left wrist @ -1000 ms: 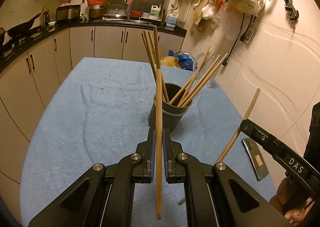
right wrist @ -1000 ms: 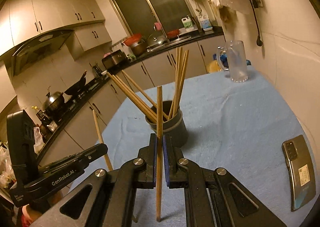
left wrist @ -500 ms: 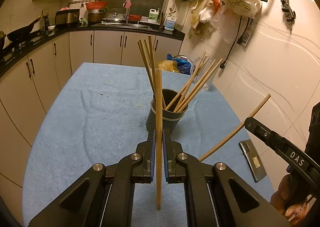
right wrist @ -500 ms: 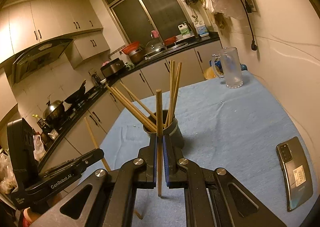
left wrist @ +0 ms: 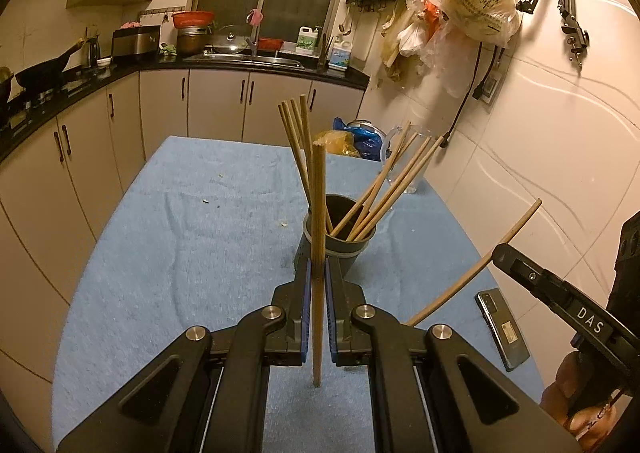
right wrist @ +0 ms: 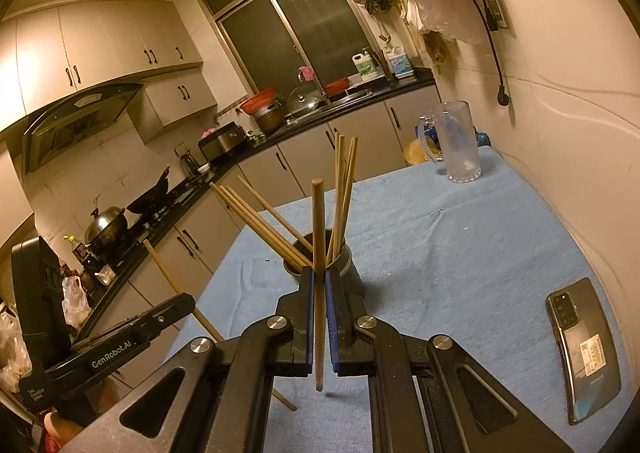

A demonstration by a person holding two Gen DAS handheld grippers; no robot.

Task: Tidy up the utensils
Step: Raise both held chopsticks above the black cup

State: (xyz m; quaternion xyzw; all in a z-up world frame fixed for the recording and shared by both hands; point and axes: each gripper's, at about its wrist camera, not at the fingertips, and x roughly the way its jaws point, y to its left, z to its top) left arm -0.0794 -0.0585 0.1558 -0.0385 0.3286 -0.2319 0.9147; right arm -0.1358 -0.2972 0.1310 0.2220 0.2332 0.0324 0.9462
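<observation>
Both grippers, "GenRobot.AI" left gripper (left wrist: 316,285) and "DAS" right gripper (right wrist: 319,289), each clamp a chopstick (left wrist: 318,213).

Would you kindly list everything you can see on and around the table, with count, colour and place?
chopstick holder: one, dark grey, mid-table.
chopsticks in holder: about eight, light wood, fanned out in two bunches.
held chopsticks: two, light wood, one upright in each tongs; the other is.
tablecloth: one, blue, covering the table.
phone: one, dark, back up, on the cloth near the wall.
glass mug: one, clear, far end of the table by the wall.
plastic bags: several, whitish, hanging on wall hooks.
left tongs: black with blue pads, shut on a chopstick.
right tongs: same, shut on a chopstick.
</observation>
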